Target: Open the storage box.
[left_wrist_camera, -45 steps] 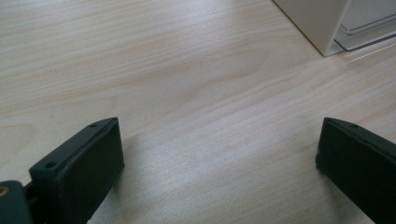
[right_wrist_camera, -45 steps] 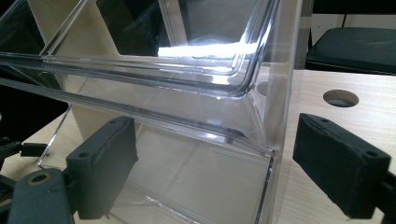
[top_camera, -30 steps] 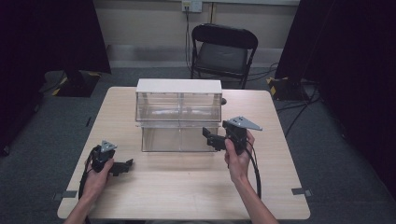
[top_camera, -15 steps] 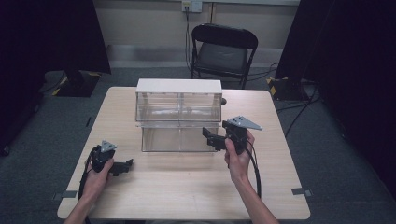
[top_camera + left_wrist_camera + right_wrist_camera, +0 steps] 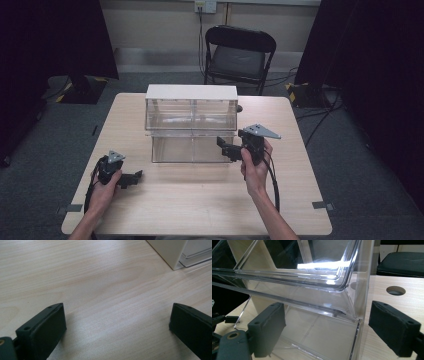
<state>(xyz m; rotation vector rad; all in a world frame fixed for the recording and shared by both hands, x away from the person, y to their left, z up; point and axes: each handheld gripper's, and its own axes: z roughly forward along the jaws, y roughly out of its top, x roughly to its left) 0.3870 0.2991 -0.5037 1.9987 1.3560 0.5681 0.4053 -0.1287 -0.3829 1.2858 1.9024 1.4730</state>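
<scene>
A clear plastic drawer cabinet [image 5: 191, 122] with a white top stands in the middle of the table; its lower drawer [image 5: 192, 147] is pulled out toward me. My right gripper [image 5: 226, 148] is open at the drawer's right front corner. In the right gripper view its jaws straddle that clear corner [image 5: 352, 315] without closing on it. My left gripper [image 5: 134, 178] rests low on the table at the front left, open, with bare wood between its jaws [image 5: 115, 322]. The cabinet's white corner [image 5: 172, 252] lies ahead of it.
The wooden table [image 5: 200, 205] has a round cable hole [image 5: 395, 290] at the back right, behind the cabinet. A black folding chair [image 5: 239, 55] stands beyond the far edge. Dark curtains hang at both sides, and cables run over the grey floor.
</scene>
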